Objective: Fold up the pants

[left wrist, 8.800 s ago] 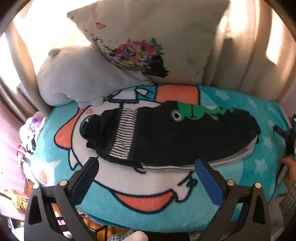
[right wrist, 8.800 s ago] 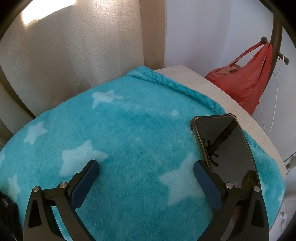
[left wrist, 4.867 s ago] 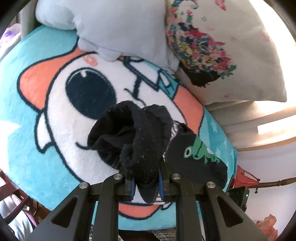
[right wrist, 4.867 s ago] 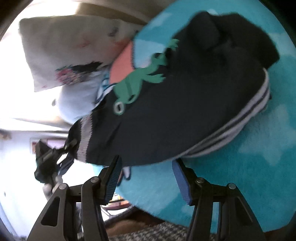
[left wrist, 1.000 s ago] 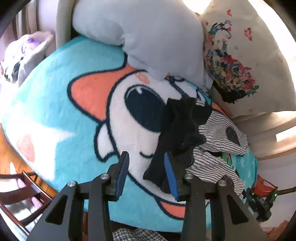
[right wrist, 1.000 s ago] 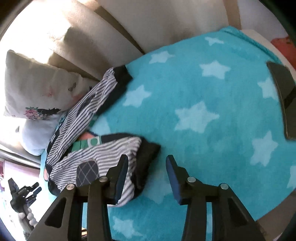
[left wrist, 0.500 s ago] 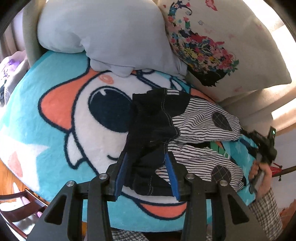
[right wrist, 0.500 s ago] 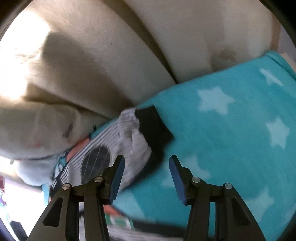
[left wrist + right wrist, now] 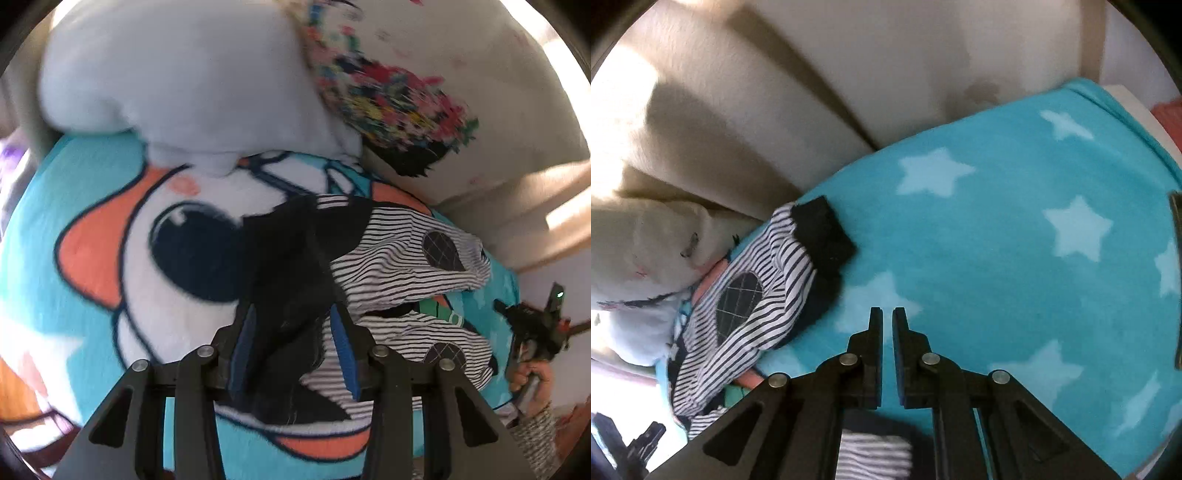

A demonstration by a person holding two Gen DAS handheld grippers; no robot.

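Observation:
The striped pants (image 9: pixel 399 266) with dark knee patches and a black waist lie spread on the teal cartoon blanket (image 9: pixel 92 258). My left gripper (image 9: pixel 291 343) hovers open over the black waistband (image 9: pixel 291 273), fingers either side of it. In the right wrist view, one striped leg (image 9: pixel 757 295) with a black cuff (image 9: pixel 823 229) lies left of my right gripper (image 9: pixel 887 314). The right jaws are shut with nothing between them, over the blanket (image 9: pixel 997 240). The second leg's cuff shows under the right gripper's body (image 9: pixel 875 454).
A grey plush pillow (image 9: pixel 177 85) and a floral cushion (image 9: pixel 424 85) sit at the back against the beige curtain (image 9: pixel 812 92). A dark phone (image 9: pixel 1176 280) lies at the blanket's right edge. The right gripper and hand show in the left view (image 9: pixel 535 332).
The right gripper has closed and drawn back from the far leg's cuff. The left gripper has moved in closer over the black waistband, still open.

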